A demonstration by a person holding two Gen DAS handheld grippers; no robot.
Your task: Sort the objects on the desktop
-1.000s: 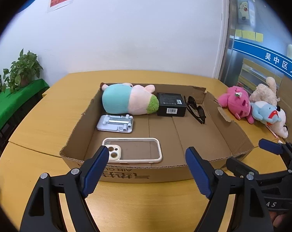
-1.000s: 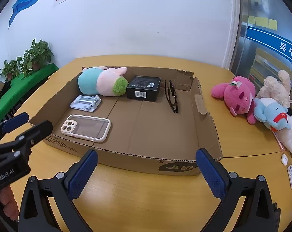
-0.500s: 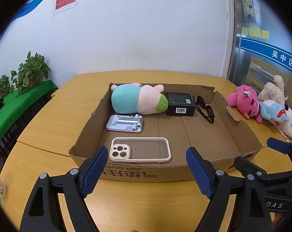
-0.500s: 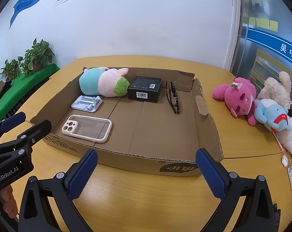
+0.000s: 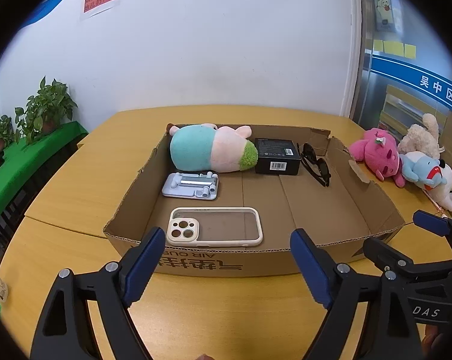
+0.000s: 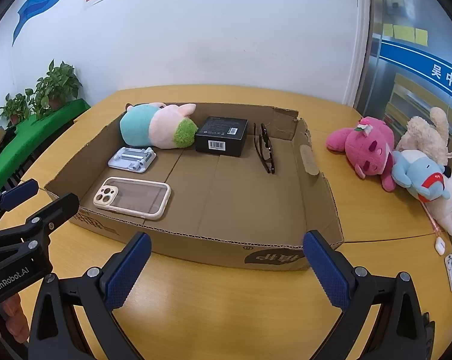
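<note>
A shallow cardboard box (image 5: 196, 265) (image 6: 196, 246) lies on the yellow table. Inside it are a clear phone case (image 5: 215, 229) (image 6: 133, 196), a pale phone stand (image 5: 191, 184), a teal-and-pink plush (image 5: 211, 151), a black box (image 5: 275, 156) and sunglasses (image 5: 316, 165). My left gripper (image 5: 226, 240) hovers before the box's front wall, its jaws opening with nothing between them. My right gripper (image 6: 227, 238) stands open and empty before the same wall, further right. Each gripper shows at the edge of the other's view.
A pink plush (image 6: 364, 147), a blue-and-white plush (image 6: 420, 174) and a cream plush (image 6: 426, 132) lie on the table right of the box. Two small white items (image 6: 440, 244) sit near the right edge. Potted plants (image 5: 46, 105) stand on a green-covered surface at left.
The left gripper's jaws stand slightly wider apart than before. The box, its contents and the right gripper have not moved.
</note>
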